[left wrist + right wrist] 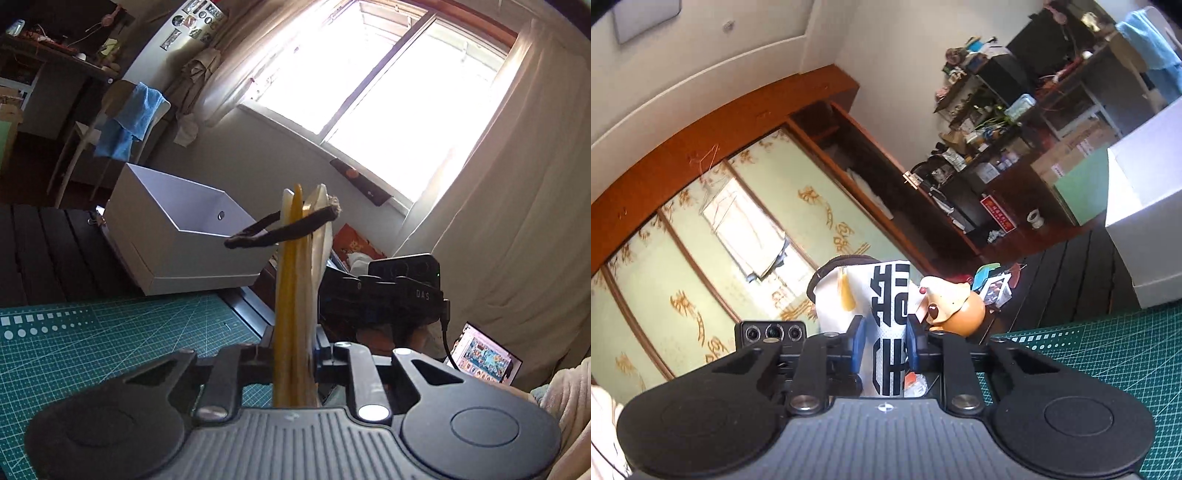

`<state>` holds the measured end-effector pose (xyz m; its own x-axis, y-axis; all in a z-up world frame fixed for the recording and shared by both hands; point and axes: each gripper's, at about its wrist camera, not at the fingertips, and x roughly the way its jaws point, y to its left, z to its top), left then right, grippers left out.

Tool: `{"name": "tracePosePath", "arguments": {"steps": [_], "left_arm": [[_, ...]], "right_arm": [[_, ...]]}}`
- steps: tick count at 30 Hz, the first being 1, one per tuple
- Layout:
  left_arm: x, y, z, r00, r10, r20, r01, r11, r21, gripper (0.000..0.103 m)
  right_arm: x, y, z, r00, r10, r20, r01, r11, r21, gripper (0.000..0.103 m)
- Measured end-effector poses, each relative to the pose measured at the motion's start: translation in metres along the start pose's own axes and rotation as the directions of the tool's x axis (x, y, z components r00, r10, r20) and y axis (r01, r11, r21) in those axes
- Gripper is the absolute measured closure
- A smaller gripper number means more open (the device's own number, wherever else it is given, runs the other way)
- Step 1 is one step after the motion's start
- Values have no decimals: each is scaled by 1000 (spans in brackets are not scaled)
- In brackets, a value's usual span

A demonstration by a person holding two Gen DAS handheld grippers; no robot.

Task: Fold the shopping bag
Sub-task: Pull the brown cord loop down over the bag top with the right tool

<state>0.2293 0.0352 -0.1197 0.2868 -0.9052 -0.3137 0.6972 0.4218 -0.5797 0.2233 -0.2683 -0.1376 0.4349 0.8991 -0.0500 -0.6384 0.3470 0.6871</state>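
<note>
The shopping bag [295, 280] is held up in the air, seen edge-on in the left wrist view as yellow and cream layers with a black handle [284, 230] looping across its top. My left gripper [294, 354] is shut on this edge. In the right wrist view the bag [886, 325] is white with bold black characters and a black handle [827, 267] at the top. My right gripper [885, 347] is shut on it, its blue pads [857, 343] pressing both sides. The other gripper [388, 291] shows behind the bag in the left wrist view.
A green cutting mat [110, 343] lies below on a dark table. A white open box [184, 236] stands at the mat's far edge; it also shows in the right wrist view [1145, 221]. A toy figure [956, 306] and a laptop [484, 354] are nearby.
</note>
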Motion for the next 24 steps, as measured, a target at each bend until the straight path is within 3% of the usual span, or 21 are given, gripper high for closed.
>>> {"name": "tracePosePath", "arguments": {"steps": [6,11,15,17,20,24], "left_arm": [[14,5,-2,997,57,-53,-58,998,-7,85],[26,6,-7,986,110,-128,-109,994,11,85],[29,-6,-11,971,220,-90,-213,973,85,90],[31,-16,-14,951,302,-59,-292,947,136,91],[34,-29,-19,909,417,-14,-405,890,210,91],[46,-40,-28,833,552,42,-535,784,314,91]], "right_arm": [[2,-6,2,999,-35,-35,35,999,-14,81],[8,-3,-1,989,-88,-116,78,993,-87,81],[10,-1,2,980,-125,-156,108,987,-116,76],[8,-4,7,974,-153,-165,139,986,-91,70],[-1,-3,19,969,-194,-155,187,981,-58,64],[-13,4,37,959,-241,-148,255,963,82,63]]}}
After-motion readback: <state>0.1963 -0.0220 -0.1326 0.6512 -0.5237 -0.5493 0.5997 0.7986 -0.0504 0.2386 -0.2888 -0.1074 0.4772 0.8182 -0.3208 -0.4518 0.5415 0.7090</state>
